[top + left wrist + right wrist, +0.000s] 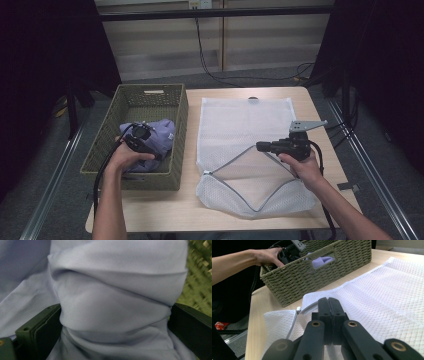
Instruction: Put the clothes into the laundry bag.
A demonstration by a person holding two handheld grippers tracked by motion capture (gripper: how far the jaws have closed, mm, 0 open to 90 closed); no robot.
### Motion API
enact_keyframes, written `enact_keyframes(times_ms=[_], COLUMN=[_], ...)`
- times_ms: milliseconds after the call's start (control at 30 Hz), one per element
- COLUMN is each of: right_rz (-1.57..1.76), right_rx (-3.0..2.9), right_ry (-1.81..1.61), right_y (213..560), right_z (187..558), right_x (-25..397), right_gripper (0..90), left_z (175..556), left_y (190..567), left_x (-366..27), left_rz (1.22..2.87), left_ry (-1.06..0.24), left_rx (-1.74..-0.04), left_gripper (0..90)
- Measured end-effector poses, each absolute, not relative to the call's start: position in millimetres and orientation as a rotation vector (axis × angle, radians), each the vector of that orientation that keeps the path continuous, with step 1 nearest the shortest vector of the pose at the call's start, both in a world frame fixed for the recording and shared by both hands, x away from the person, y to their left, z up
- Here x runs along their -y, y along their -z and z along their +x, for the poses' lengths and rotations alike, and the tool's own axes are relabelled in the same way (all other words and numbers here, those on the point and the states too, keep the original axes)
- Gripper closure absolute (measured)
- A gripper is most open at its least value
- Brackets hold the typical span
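Observation:
A lavender garment [162, 132] lies bunched inside the woven olive basket [182, 112] on the table's left side. My left gripper [157, 156] reaches into the basket, and in the left gripper view a thick fold of the garment [112, 277] is squeezed between its two jaws [116, 322]. A white mesh laundry bag [240, 120] lies flat to the right of the basket, with its zipped mouth toward the front. My right gripper [260, 146] is shut on the upper edge of that mouth and holds it raised. Its jaws [328, 301] press together over the mesh bag [382, 297].
The light wooden table [165, 210] has bare room in front of the basket. Through the handle slot of the basket [317, 277] the garment [322, 261] shows. Black cables [210, 70] run over the floor behind the table, and metal rails flank it.

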State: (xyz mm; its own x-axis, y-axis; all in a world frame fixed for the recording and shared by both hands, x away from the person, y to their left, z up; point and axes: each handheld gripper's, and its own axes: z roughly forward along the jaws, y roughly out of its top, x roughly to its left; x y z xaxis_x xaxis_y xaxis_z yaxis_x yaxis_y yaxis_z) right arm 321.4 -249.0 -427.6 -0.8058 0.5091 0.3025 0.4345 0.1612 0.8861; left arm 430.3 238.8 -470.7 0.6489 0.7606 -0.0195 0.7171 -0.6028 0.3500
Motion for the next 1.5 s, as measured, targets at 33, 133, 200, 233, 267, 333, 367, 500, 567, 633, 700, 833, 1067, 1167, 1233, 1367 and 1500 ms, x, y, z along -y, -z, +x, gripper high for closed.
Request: enact_keyframes(times_ms=[33,133,200,233,267,333,367,500,567,633,700,833,1067,1167,1233,1367,1500], right_rz=[0.954,0.953,0.951,0.951,0.96,0.963,0.966,0.971,0.967,0.967,0.969,0.966,0.956,0.959,0.963,0.959,0.955], right_rx=[-2.343,-2.342,-2.344,-2.344,-2.344,-2.344,-2.345,-2.348,-2.353,-2.354,-2.355,-2.357,-2.361,-2.361,-2.358,-2.356,-2.355], right_ry=[-1.75,-1.749,-1.747,-1.746,-1.736,-1.736,-1.736,-1.729,-1.728,-1.728,-1.726,-1.726,-1.727,-1.726,-1.73,-1.732,-1.733], right_y=[428,428,428,429,429,430,430,431,432,432,432,432,431,432,431,432,431], right_z=[321,321,321,321,321,321,321,320,320,320,320,321,321,322,322,322,323], right_x=[249,250,250,250,250,251,251,250,250,249,249,248,246,247,247,246,246], right_gripper=[89.6,89.6,89.6,89.6,89.6,89.6,89.6,89.6,89.6,89.6,89.6,89.7,89.7,89.7,89.7,89.6,89.7], left_z=[430,430,430,429,429,428,427,428,430,431,431,431,433,432,432,431,427], left_y=[472,475,476,478,479,480,481,481,479,478,472,461,458,453,446,438,432], left_x=[-238,-238,-236,-234,-234,-235,-235,-234,-234,-233,-232,-243,-242,-244,-247,-254,-257], left_rz=[2.556,2.589,2.607,2.619,2.61,2.606,2.599,2.609,2.638,2.655,2.663,2.585,2.594,2.533,2.467,2.441,2.367], left_ry=[-0.19,-0.207,-0.194,-0.198,-0.194,-0.197,-0.202,-0.201,-0.19,-0.195,-0.185,-0.204,-0.172,-0.163,-0.187,-0.209,-0.221], left_rx=[-1.185,-1.191,-1.192,-1.198,-1.197,-1.189,-1.177,-1.189,-1.181,-1.173,-1.163,-1.231,-1.261,-1.287,-1.269,-1.247,-1.232], left_gripper=[1.0,2.6,3.8,3.8,3.2,2.4,0.8,0.3,3.7,5.2,14.1,58.8,75.6,78.1,78.6,78.9,78.8])
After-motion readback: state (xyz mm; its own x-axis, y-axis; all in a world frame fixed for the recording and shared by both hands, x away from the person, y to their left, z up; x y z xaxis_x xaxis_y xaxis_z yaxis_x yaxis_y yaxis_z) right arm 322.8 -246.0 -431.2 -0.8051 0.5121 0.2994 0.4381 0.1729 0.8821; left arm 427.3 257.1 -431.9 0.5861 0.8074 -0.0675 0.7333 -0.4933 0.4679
